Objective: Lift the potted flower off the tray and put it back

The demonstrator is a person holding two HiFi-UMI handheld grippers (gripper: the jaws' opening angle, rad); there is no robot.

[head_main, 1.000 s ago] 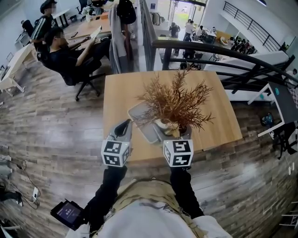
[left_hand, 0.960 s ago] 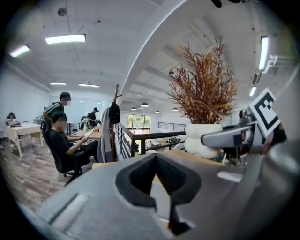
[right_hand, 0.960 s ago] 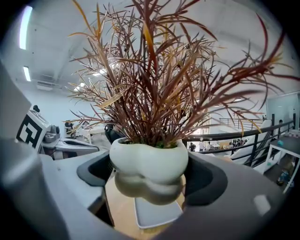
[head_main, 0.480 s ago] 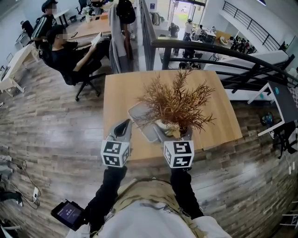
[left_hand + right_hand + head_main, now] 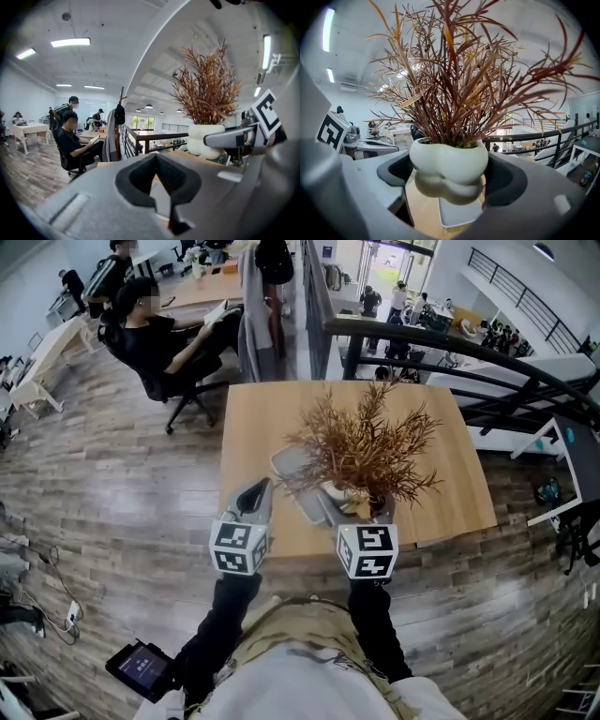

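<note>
The potted flower has brown dried fronds (image 5: pixel 364 442) in a lumpy white pot (image 5: pixel 449 171). My right gripper (image 5: pixel 449 180) is shut on the pot from both sides and holds it in the air. Under the pot lies the grey tray (image 5: pixel 459 213) on the wooden table (image 5: pixel 262 423). In the head view the tray (image 5: pixel 291 465) is partly hidden by the fronds, and the right gripper (image 5: pixel 354 507) is at its near end. My left gripper (image 5: pixel 255 495) hovers to the tray's left, shut with nothing in it. The left gripper view shows the pot (image 5: pixel 205 140) off to the right.
A person sits in an office chair (image 5: pixel 159 334) beyond the table's far left corner. A coat hangs on a partition (image 5: pixel 262 287) behind the table, and a black railing (image 5: pixel 441 348) runs at the back right. A tablet (image 5: pixel 141 667) lies on the wood floor near my feet.
The head view has drifted a little. The right gripper keeps its hold on the pot above the tray's near end, and the left gripper stays where it was.
</note>
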